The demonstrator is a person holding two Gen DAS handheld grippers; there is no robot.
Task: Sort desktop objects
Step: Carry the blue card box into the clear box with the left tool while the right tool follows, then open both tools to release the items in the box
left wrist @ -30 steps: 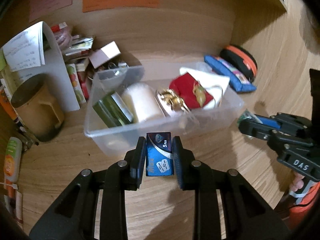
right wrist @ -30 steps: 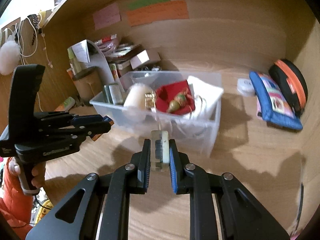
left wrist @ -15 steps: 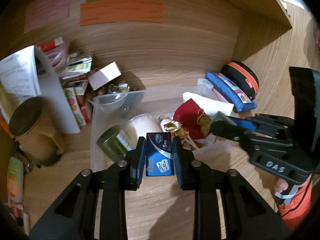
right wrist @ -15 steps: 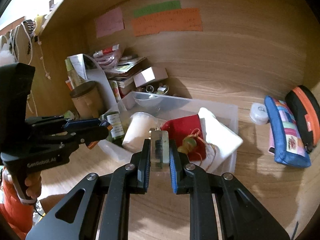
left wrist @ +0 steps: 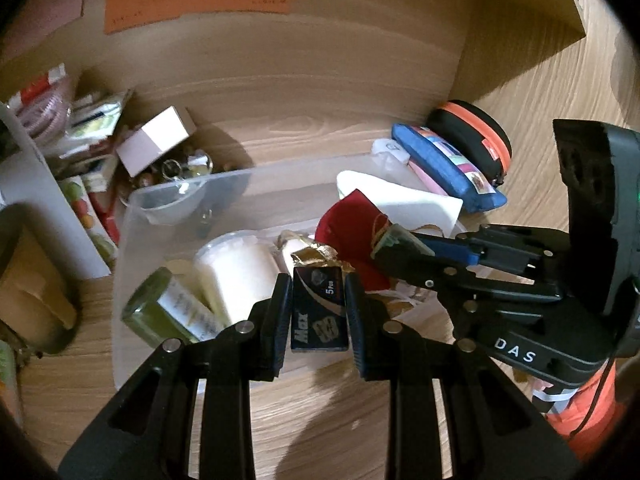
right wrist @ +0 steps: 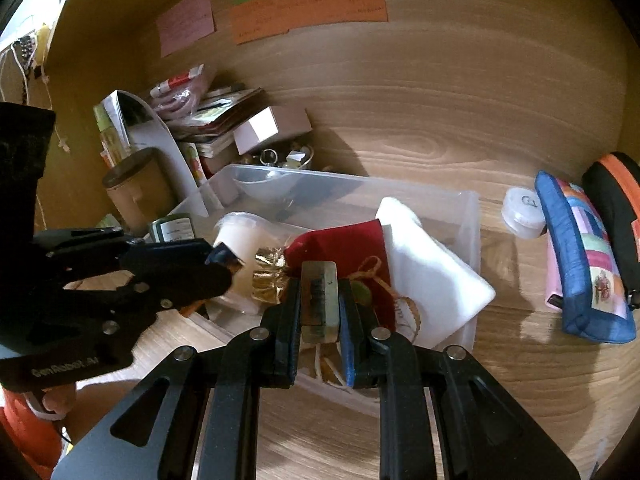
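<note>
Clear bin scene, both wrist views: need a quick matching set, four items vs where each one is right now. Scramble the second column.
Items
1. blue box
2. clear block
3. red pouch
4. blue pencil case

Places
A. lying inside the clear bin
B. on the desk, to the right of the bin
C. held in the left hand-held gripper
D. held in the right hand-held gripper

Pairs: 1-C, 2-D, 3-A, 4-B
</note>
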